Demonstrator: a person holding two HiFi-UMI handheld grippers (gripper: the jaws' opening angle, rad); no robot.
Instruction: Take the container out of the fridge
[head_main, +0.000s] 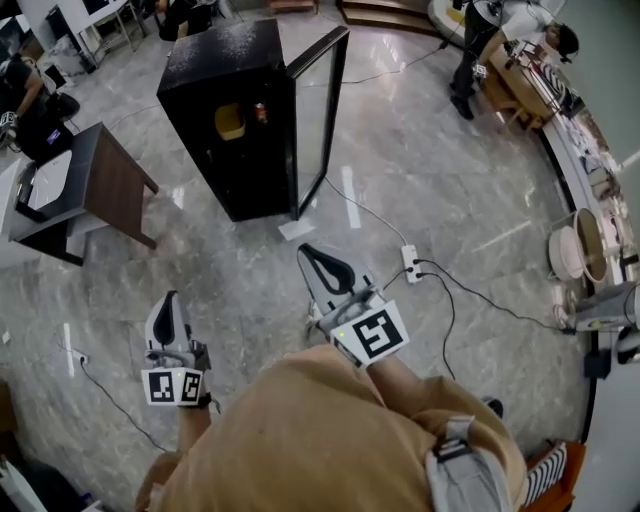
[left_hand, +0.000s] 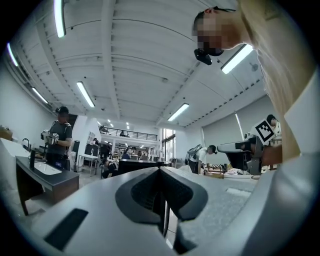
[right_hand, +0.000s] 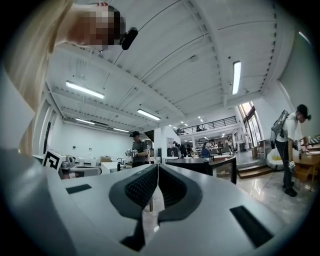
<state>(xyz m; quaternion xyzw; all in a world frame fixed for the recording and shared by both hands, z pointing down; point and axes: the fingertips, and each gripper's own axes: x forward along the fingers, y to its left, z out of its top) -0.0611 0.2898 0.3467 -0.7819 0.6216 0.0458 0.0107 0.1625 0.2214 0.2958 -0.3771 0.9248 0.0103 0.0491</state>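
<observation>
Evidently at the approach step, left gripper (head_main: 169, 299) and right gripper (head_main: 306, 249) have fingers shut and empty, well short of the open fridge (head_main: 215, 60) where the container (head_main: 231, 122) sits; next, close in and open up.

inside the dark fridge (head_main: 215, 60) a yellow container (head_main: 231, 121) shows, perhaps a tub; too small to tell its shape.

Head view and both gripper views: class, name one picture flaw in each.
Head view: wide lens bows the room; lights streak glare on the glossy floor beside the fridge. Left gripper view: black round border, curved ceiling beams, left tongs loom oversized. Right gripper view: same border; strip light blown white above the right tongs.
</observation>
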